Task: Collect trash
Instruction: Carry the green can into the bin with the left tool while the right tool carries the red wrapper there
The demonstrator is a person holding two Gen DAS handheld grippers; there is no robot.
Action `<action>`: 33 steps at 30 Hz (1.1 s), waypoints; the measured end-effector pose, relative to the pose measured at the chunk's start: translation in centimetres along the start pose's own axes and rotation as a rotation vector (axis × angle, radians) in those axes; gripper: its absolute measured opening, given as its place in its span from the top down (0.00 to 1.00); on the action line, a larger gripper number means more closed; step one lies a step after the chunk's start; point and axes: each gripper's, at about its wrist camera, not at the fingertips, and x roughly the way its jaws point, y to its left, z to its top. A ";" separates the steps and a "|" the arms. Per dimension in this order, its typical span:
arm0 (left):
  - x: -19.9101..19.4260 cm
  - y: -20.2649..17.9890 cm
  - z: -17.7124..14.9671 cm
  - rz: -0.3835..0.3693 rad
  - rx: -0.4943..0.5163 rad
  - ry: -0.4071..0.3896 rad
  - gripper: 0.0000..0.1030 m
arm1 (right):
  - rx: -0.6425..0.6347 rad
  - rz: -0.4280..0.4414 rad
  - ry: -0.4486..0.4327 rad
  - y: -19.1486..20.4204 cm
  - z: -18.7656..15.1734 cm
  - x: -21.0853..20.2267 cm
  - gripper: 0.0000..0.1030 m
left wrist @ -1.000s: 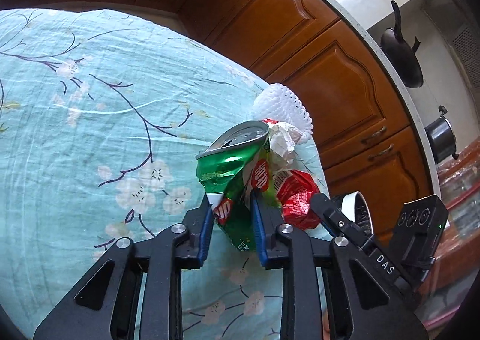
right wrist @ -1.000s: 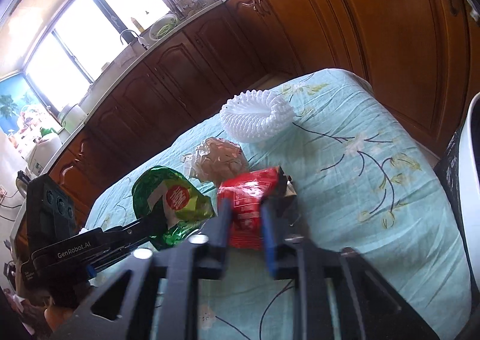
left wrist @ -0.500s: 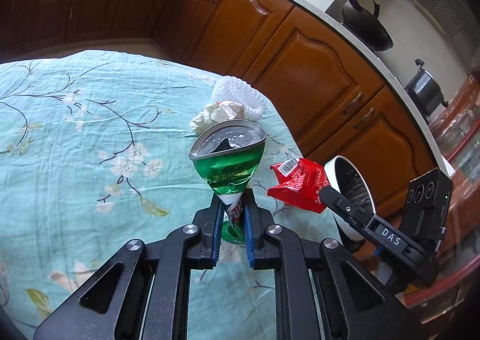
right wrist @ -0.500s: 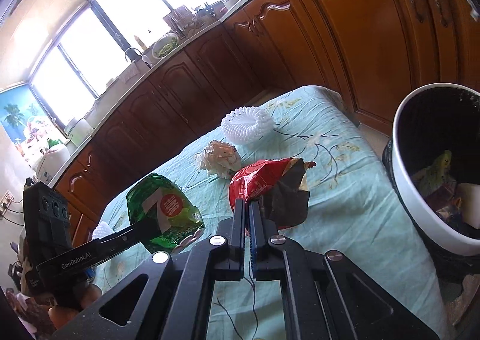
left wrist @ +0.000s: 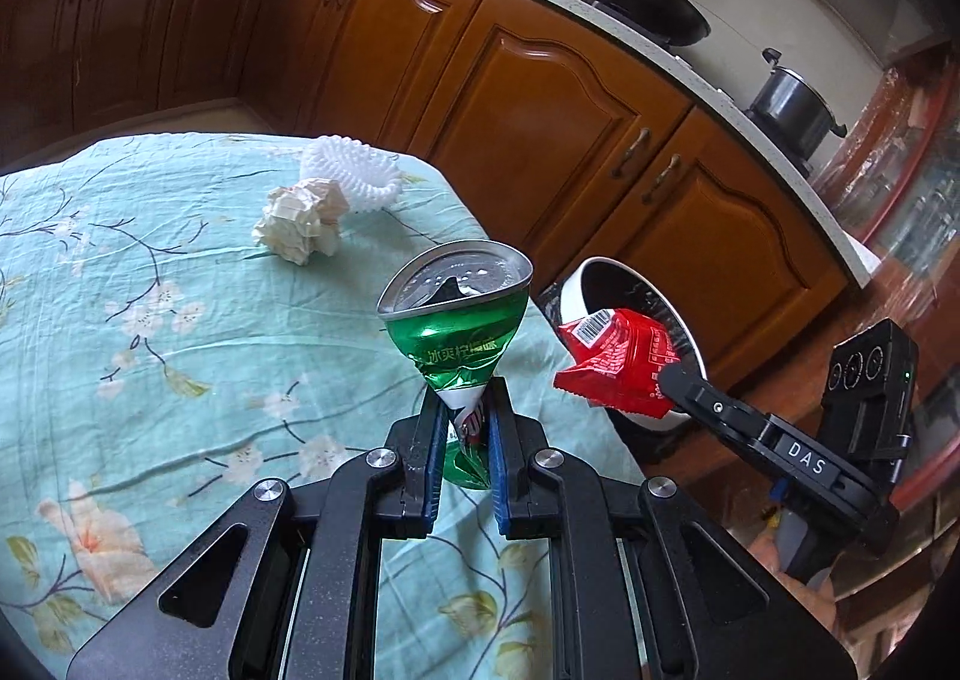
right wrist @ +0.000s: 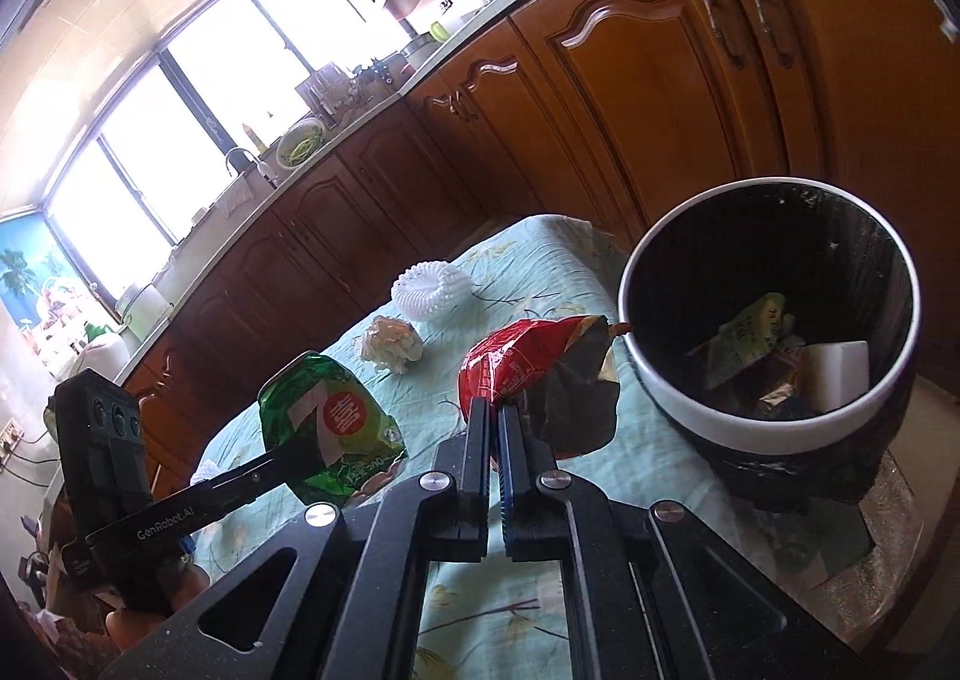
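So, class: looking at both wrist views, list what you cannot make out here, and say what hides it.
- Left wrist view: inside of the white-rimmed black bin, hidden behind the red snack wrapper.
- Left wrist view: lower part of the crushed green drink can, pinched between the left tongs.
- Right wrist view: items at the bin's bottom, too dark and jumbled to name.
- Right wrist view: scene outside the window, washed out by glare.

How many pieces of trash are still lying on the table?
2: a crumpled paper ball and a white foam net just behind it, near the far edge. Some may lie outside both views.

cabinets (left wrist: 540, 98): brown wood | window (right wrist: 198, 98): bright daylight | tablecloth (left wrist: 150, 350): teal floral
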 end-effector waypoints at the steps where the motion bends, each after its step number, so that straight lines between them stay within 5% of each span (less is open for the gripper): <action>1: 0.1 -0.5 -0.1 -0.003 0.010 0.002 0.89 | 0.008 -0.008 -0.005 -0.5 0.0 -0.3 0.98; 17: 3.4 -8.0 0.4 -0.062 0.143 0.040 0.89 | 0.083 -0.093 -0.079 -6.2 0.6 -4.8 0.98; 33: 8.4 -14.0 2.2 -0.099 0.266 0.083 0.89 | 0.090 -0.138 -0.094 -8.9 3.0 -4.7 0.98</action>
